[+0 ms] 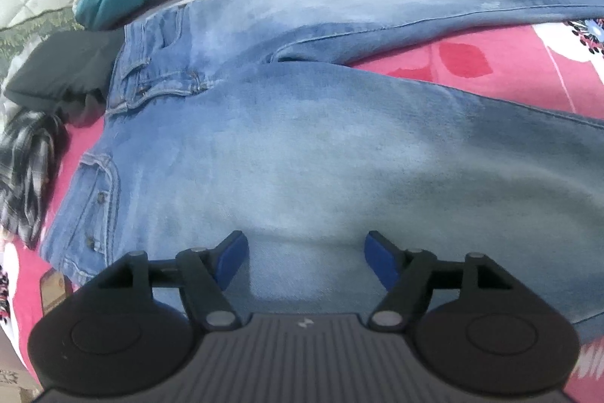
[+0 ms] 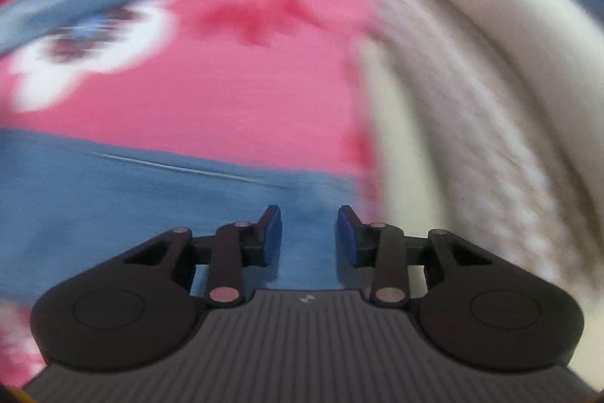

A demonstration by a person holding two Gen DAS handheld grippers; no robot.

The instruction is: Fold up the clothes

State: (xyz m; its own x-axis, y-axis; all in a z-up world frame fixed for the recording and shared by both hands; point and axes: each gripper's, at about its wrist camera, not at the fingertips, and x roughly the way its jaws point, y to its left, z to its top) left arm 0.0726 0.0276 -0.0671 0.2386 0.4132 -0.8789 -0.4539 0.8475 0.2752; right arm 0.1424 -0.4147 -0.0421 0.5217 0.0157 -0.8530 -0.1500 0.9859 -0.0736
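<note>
Presently the jeans [image 1: 302,138] lie spread flat on the pink floral bedsheet [image 1: 528,70], legs apart; no fold is visible. Left gripper [image 1: 305,259] hangs over the thigh, jaws spread, empty. Right gripper [image 2: 309,233] stands part-open over a leg, gripping nothing.

Ahead of the left claw [image 1: 305,261] the jeans [image 1: 302,146] lie flat, leaving open passage above them. Off to its left a dark folded garment [image 1: 64,70] and plaid cloth [image 1: 26,161] crowd the bed's pink sheet [image 1: 490,63]. Right of the right claw [image 2: 309,233] a bulky cream blanket [image 2: 472,101] blocks the way.
</note>
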